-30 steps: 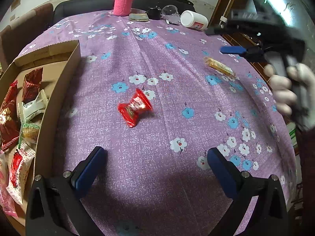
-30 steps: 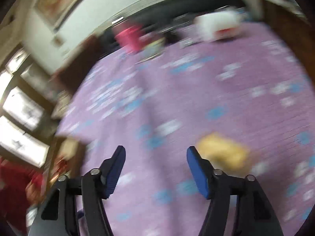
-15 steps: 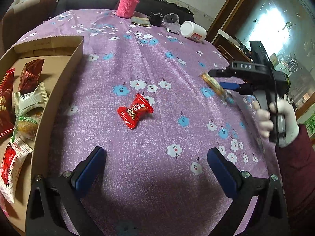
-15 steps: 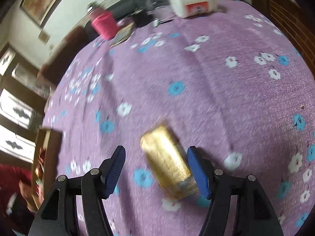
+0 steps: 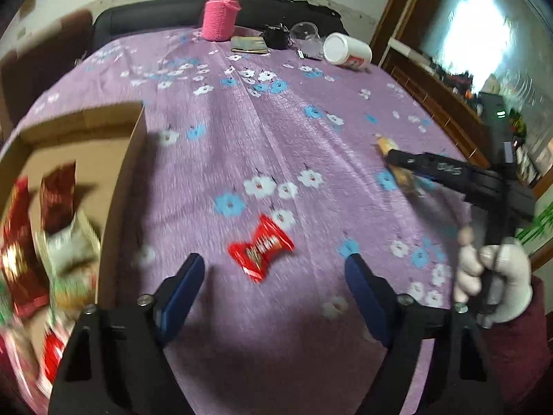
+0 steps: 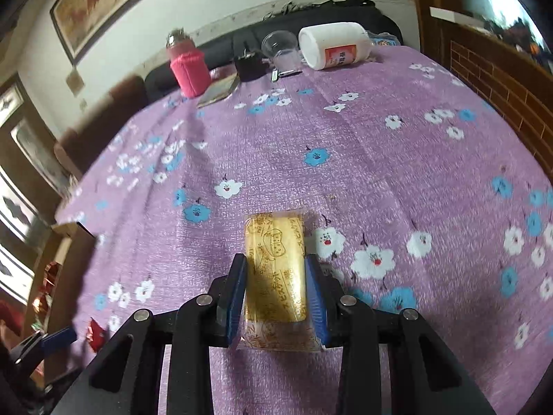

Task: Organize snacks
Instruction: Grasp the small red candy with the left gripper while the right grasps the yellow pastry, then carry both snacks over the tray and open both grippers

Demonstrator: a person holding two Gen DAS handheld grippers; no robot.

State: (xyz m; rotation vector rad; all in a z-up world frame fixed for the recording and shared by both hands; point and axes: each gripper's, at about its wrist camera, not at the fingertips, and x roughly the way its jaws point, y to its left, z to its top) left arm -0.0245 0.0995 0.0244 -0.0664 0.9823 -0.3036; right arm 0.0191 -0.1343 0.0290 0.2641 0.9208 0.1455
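Observation:
My right gripper (image 6: 275, 282) is shut on a yellow wrapped snack bar (image 6: 274, 259) that lies on the purple flowered tablecloth; both blue pads press its long sides. In the left wrist view the same bar (image 5: 394, 162) shows at the right under the right gripper (image 5: 408, 169). My left gripper (image 5: 273, 276) is open, low over the cloth, with a red wrapped candy (image 5: 261, 248) lying just ahead between its fingers. A cardboard box (image 5: 128, 180) at the left holds several snack packs.
At the far edge stand a pink-sleeved bottle (image 5: 221, 10), a white jar on its side (image 5: 347, 49), a clear cup (image 5: 305, 32), a dark object (image 5: 274, 36) and a flat pouch (image 5: 249, 45). A sofa lies behind the table, a wooden cabinet at the right.
My right gripper came down over the yellow bar and shut on it. My left gripper moved forward toward the red candy, which now lies between its fingers.

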